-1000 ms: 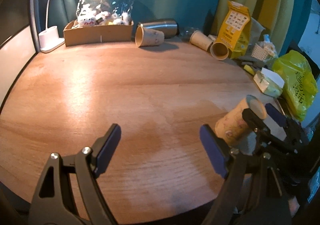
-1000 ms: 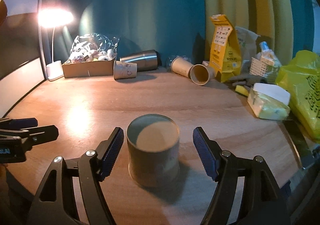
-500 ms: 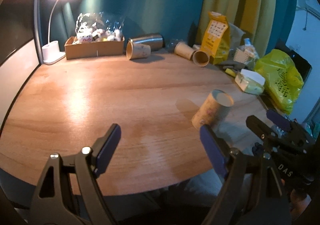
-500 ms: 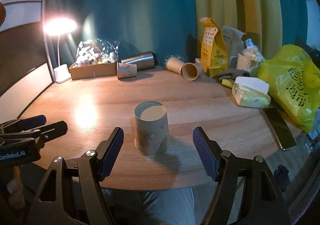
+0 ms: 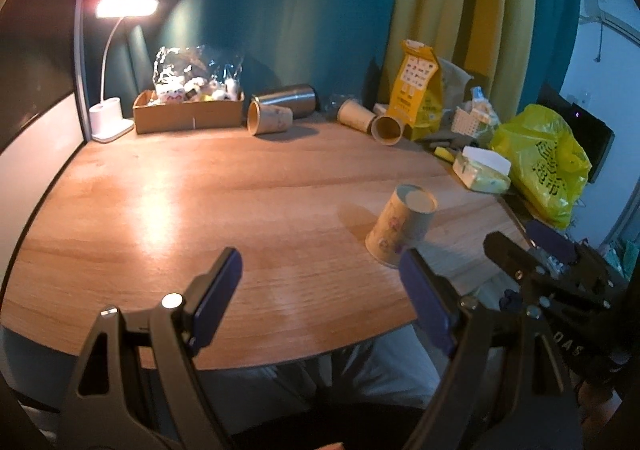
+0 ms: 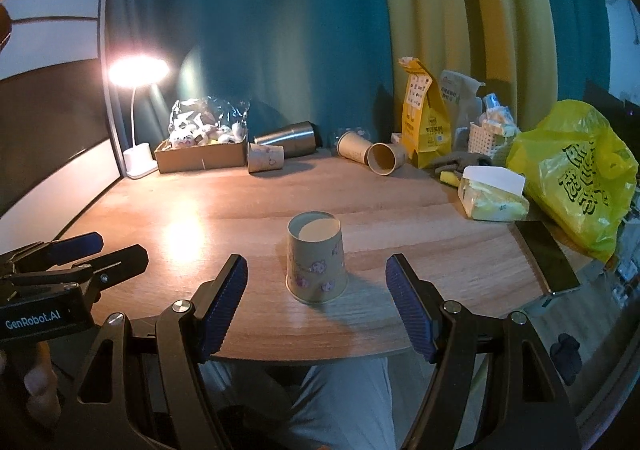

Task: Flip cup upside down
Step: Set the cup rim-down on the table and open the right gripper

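A beige paper cup (image 6: 316, 260) with small pink prints stands upside down, base up, near the front edge of the round wooden table (image 6: 200, 210). It also shows in the left wrist view (image 5: 400, 228). My right gripper (image 6: 316, 304) is open and empty, pulled back off the table edge, with the cup ahead of the gap between its fingers. My left gripper (image 5: 320, 298) is open and empty, left of the cup and back past the table edge. The right gripper shows at the right of the left wrist view (image 5: 524, 246).
At the back lie several paper cups (image 6: 266, 158) on their sides, a steel tumbler (image 6: 286, 134), a cardboard box of snacks (image 6: 200, 154) and a lit desk lamp (image 6: 138, 70). Right: yellow bags (image 6: 572, 174), a tissue pack (image 6: 494, 200), a phone (image 6: 546, 256).
Both grippers have drawn back and up from the table. The right gripper has moved away from around the cup, which stays standing upside down.
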A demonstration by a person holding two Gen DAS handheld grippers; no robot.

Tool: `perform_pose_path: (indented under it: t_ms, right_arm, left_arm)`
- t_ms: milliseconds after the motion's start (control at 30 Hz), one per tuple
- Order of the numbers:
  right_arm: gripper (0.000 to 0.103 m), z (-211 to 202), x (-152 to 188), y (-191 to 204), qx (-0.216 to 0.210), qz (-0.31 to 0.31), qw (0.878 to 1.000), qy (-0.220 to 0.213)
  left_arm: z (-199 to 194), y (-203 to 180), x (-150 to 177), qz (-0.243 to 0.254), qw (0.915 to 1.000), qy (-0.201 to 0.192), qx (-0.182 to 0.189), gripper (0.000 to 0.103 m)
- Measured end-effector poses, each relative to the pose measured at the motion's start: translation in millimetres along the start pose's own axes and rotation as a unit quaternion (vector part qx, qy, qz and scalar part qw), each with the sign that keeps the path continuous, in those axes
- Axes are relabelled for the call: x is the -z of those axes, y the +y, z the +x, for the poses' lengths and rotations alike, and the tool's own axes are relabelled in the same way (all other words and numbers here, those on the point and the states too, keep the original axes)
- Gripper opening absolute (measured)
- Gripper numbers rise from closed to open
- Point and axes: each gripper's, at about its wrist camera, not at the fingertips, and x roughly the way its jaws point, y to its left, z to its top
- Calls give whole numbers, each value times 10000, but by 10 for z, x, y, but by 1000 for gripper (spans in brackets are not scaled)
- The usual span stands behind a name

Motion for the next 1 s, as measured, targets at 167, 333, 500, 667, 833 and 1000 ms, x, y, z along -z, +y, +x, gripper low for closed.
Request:
perform_pose_path:
  t_ms: [167,333,500,667,833,1000]
  right_arm:
    - [75,2,-6,-4,-5,25,10000,9]
    - [75,4,-3,-12,-19,40,10000,5]
    - [75,5,6,-19,-19,57,10000,1]
    - [75,8,8,-30,-24,60,10000,14]
    - [75,9,20,-31,-29,80,10000,28]
    - [75,10,24,-41,-49,80,9999,40]
  left_arm:
    - [-10,-5,-2,-3,10000,28,-4,83]
    - [-26,4,-4,-3,10000,18,0,83]
    - [-28,18,-5,27,10000,45,5,87]
    - [-55,26,-7,34,10000,9,6,91]
    - [-78,34,-10,52,10000,-11,-22,91]
    - [-101,47,-8,36,9998,-93,-159,91]
